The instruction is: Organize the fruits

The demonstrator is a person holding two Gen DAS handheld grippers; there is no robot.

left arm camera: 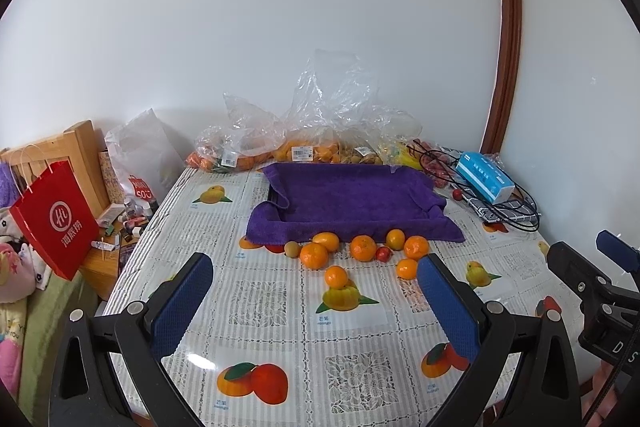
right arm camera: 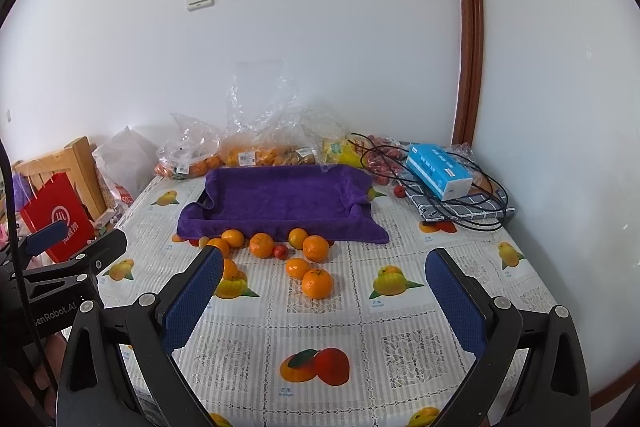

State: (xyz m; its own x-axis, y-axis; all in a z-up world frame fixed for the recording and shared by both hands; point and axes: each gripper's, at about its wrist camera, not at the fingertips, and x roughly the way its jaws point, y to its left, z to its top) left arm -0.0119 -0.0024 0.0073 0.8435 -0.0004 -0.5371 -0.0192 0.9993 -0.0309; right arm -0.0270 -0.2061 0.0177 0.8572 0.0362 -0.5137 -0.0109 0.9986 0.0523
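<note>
Several loose oranges (left arm camera: 363, 247) (right arm camera: 316, 248) lie on the tablecloth in front of a tray lined with a purple towel (left arm camera: 352, 205) (right arm camera: 280, 203). Among them are a small red fruit (left arm camera: 383, 253) (right arm camera: 281, 251) and a small brownish fruit (left arm camera: 292, 249). One orange (left arm camera: 336, 276) lies nearest my left gripper; another (right arm camera: 317, 283) lies nearest my right gripper. My left gripper (left arm camera: 316, 279) is open and empty, held above the table short of the fruit. My right gripper (right arm camera: 324, 273) is open and empty, to the right of the left one.
Clear plastic bags of fruit (left arm camera: 304, 143) (right arm camera: 256, 147) stand against the back wall. A blue tissue box (left arm camera: 485, 182) (right arm camera: 438, 176) with black cables lies at the back right. A red paper bag (left arm camera: 56, 219) and clutter sit left of the table.
</note>
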